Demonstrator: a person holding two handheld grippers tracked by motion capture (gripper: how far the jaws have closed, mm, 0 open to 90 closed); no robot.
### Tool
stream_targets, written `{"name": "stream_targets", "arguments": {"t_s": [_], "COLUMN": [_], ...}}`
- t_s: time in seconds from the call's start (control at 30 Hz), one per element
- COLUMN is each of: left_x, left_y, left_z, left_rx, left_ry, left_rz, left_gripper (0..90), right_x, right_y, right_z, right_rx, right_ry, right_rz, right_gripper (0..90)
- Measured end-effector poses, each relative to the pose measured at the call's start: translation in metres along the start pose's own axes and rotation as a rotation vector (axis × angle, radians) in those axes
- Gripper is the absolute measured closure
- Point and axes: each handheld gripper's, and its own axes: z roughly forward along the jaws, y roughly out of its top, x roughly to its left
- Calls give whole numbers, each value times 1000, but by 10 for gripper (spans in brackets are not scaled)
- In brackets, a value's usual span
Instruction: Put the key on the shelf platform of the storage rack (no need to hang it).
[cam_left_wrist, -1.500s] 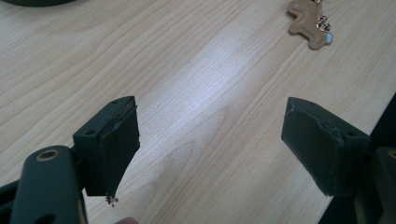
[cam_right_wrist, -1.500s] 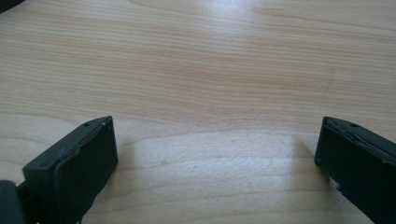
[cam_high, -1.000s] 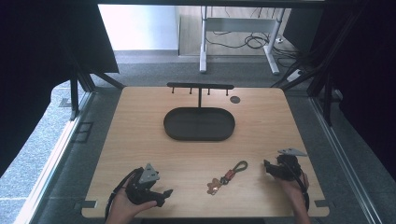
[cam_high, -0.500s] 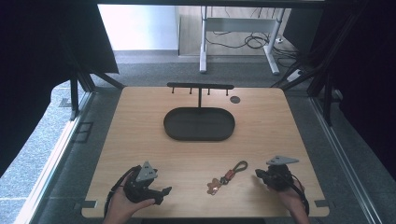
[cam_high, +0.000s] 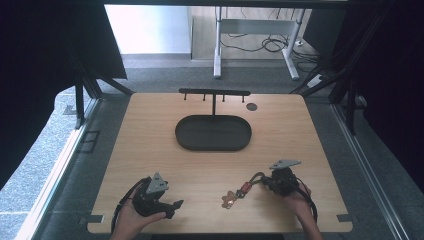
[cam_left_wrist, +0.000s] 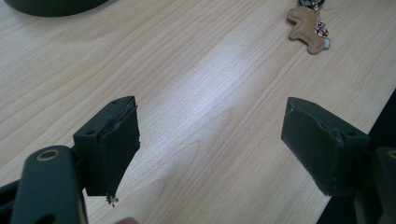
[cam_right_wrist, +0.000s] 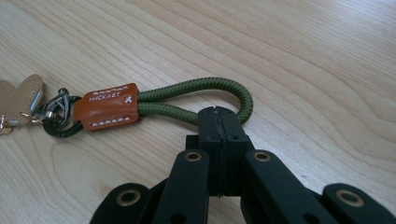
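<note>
High view overlooks table (cam_high: 150, 150); 2 gripper views close; all share keychain (cam_high: 240, 192).

The left tool (cam_high: 172, 206) sits low at the near left, gripped from behind by the left hand (cam_high: 131, 217), its jaws spread wide apart. The right tool (cam_high: 263, 181) lies at the near right in the right hand (cam_high: 299, 199), pointing left, its jaws pressed together.

green cord keychain (cam_right_wrist: 196, 95), flat on table (cam_high: 150, 145)
</note>
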Motion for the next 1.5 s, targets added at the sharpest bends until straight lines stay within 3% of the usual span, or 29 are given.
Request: {"name": "stream_targets", "arguments": {"t_s": [0.37,0.77,1.23,1.5], "left_x": [0,-1,0,0], "left_y": [0,1,0,0], "left_z": [-2,-6,-6,-5], "left_rx": [-7,-13,-11,-9], "left_ry": [1,4,6,5], "left_rz": [-1,4,1,0], "left_gripper": [199,198,198,198], "right_x": [7,32,52,54], "right_y": [14,45,55,55], "right_z": [14,37,47,47], "right_rx": [8,12,17,16], "right_ry": [1,25,65,82], "right_rz": [-15,-94,-150,-156], "right_gripper": [900,900,900,900]}}
